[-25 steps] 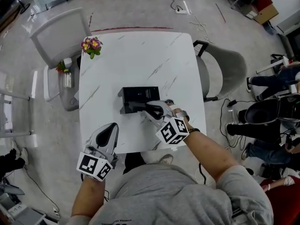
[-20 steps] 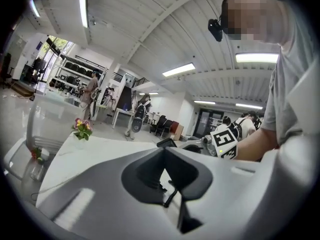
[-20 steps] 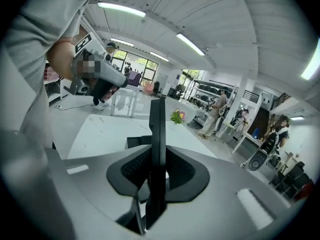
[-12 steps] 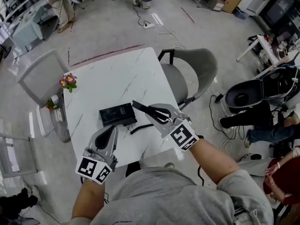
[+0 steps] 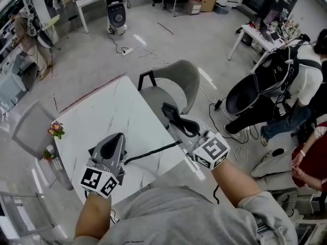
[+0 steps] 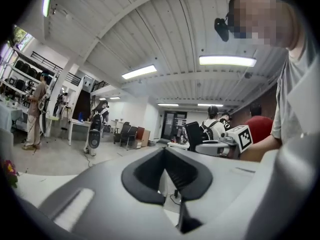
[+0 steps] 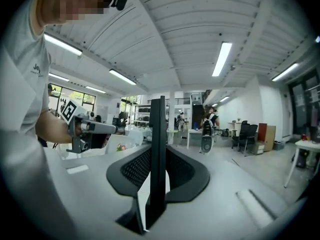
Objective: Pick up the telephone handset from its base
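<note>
Now, handset (image 5: 170,111): it is off the bench (image 5: 102,116), held in the air past the right edge and over the grey chair (image 5: 176,83).
Right gripper (image 5: 183,125): your jaws are closed to a narrow gap on the handset. In the right gripper view it stands edge-on between the pads, which press on both of its flat sides.
Left gripper (image 5: 113,143): your jaws are closed together with nothing between them. It hangs over the near part of the bench.
Base (image 5: 93,151): your left gripper covers most of it in the head view, and only a dark sliver shows at that gripper's left side.
Cord (image 5: 150,152): it runs nearly straight from under your left gripper, across the bench's near right corner, toward the handset.
Containers: flowers (image 5: 56,129) sit at the bench's left corner, but what holds them is too small to tell.
Bench edges: the far half of the top is bare, and the chair's back stands just off the right edge.
Open room: bare floor lies beyond the chair. A person (image 5: 306,86) stands well off to your right beside a desk (image 5: 255,37).
</note>
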Demonstrator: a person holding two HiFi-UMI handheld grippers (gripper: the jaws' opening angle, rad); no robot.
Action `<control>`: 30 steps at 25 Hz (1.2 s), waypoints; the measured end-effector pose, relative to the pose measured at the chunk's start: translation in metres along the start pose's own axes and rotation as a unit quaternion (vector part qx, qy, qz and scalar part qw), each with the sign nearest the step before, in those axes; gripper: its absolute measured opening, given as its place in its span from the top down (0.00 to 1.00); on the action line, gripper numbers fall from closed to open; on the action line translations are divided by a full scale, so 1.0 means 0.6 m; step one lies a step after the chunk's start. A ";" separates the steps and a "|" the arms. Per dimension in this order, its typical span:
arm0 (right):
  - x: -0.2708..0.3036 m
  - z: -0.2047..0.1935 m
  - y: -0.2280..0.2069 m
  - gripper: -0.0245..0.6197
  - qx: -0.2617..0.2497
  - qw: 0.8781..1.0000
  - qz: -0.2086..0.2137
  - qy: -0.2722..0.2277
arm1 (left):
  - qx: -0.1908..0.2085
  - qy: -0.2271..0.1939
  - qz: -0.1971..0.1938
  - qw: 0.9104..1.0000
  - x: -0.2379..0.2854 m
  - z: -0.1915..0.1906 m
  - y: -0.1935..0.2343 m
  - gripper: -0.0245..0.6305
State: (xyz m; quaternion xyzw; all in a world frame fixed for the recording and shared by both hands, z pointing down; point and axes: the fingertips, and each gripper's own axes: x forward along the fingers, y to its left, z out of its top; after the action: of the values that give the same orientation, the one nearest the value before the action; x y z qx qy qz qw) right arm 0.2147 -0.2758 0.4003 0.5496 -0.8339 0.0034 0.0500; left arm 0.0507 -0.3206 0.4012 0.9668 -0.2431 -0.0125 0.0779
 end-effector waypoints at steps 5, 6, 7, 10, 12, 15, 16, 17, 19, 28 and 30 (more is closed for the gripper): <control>-0.088 0.045 -0.073 0.85 0.038 0.996 -0.063 -0.041 | 0.011 -0.001 -0.039 0.999 0.075 0.027 -0.055 0.87; -0.104 0.052 -0.084 0.85 0.041 0.995 -0.073 -0.048 | 0.013 -0.001 -0.045 0.999 0.088 0.031 -0.064 0.87; -0.119 0.058 -0.094 0.85 0.045 0.994 -0.081 -0.054 | 0.016 0.000 -0.050 0.999 0.100 0.036 -0.074 0.87; -0.153 0.081 -0.114 0.85 0.053 0.991 -0.105 -0.071 | 0.022 0.004 -0.061 0.998 0.125 0.048 -0.092 0.87; -0.172 0.095 -0.123 0.85 0.054 0.988 -0.118 -0.080 | 0.024 0.005 -0.064 0.998 0.136 0.053 -0.096 0.87; -0.199 0.110 -0.140 0.85 0.054 0.986 -0.132 -0.090 | 0.024 0.003 -0.066 0.998 0.151 0.065 -0.108 0.87; -0.208 0.115 -0.145 0.85 0.053 0.985 -0.136 -0.093 | 0.023 0.002 -0.067 0.998 0.156 0.070 -0.112 0.87; -0.216 0.120 -0.150 0.85 0.052 0.984 -0.139 -0.096 | 0.022 0.000 -0.067 0.998 0.160 0.076 -0.115 0.87; -0.230 0.130 -0.156 0.85 0.050 0.983 -0.143 -0.100 | 0.021 -0.004 -0.066 0.998 0.165 0.086 -0.119 0.87; -0.253 0.157 -0.161 0.85 0.041 0.982 -0.144 -0.111 | 0.022 -0.015 -0.059 0.998 0.165 0.113 -0.117 0.87; -0.254 0.159 -0.160 0.85 0.039 0.982 -0.144 -0.112 | 0.022 -0.016 -0.059 0.998 0.162 0.114 -0.118 0.87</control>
State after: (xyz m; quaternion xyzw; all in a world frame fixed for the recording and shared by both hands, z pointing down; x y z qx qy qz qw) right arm 0.3548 -0.1801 0.2875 0.6622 -0.7458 -0.0325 -0.0653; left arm 0.1654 -0.3151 0.3237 0.9805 -0.1875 -0.0271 0.0517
